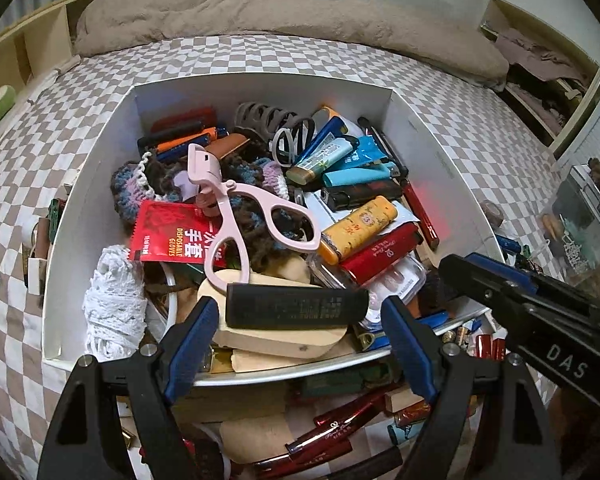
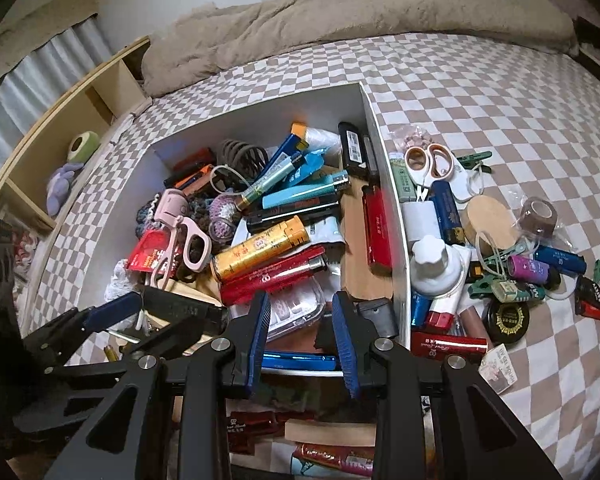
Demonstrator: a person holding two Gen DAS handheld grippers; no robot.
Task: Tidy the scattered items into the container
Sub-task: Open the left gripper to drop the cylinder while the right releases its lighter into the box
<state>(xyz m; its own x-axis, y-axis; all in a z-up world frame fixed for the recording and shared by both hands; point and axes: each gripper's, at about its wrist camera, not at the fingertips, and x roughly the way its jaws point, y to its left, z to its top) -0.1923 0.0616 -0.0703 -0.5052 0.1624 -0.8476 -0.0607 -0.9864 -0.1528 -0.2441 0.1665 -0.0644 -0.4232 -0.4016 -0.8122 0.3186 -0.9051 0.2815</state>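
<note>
You are working over a bed (image 1: pixel 260 56) with a brown-and-white checked sheet. A rumpled beige blanket (image 1: pixel 260 4) lies along its far side, and a wooden shelf (image 2: pixel 40 148) stands against the wall at the left.

The white box (image 1: pixel 260 92) sits on the sheet, heaped with lighters, crocheted pieces, a red glove packet (image 1: pixel 172 236) and a pink eyelash curler (image 1: pixel 236 216). The curler lies on top of the pile.

More things are still loose on the sheet just beside the box's right wall. Among them are white scissors (image 2: pixel 428 164), a round wooden lid (image 2: pixel 490 216), a white pump bottle (image 2: pixel 436 264) and several small tubes and tins.

Your left claw (image 1: pixel 298 300) stands wide, over the near part of the box. Its blue pads press on the two ends of a black bar (image 1: pixel 284 312), which it holds crosswise above a pale wooden piece.

Your right claw (image 2: pixel 300 300) is drawn in as far as it goes. It points down at the box's near right corner, close beside the left claw, and I see nothing gripped between its pads.

The print on the black bar is too blurred to read. The claws' frames cover the things near the bottom edge of both views, where only parts of red tubes show. A clear case (image 1: pixel 580 220) at the right edge of the left view is cut off, and its contents are hard to make out.
</note>
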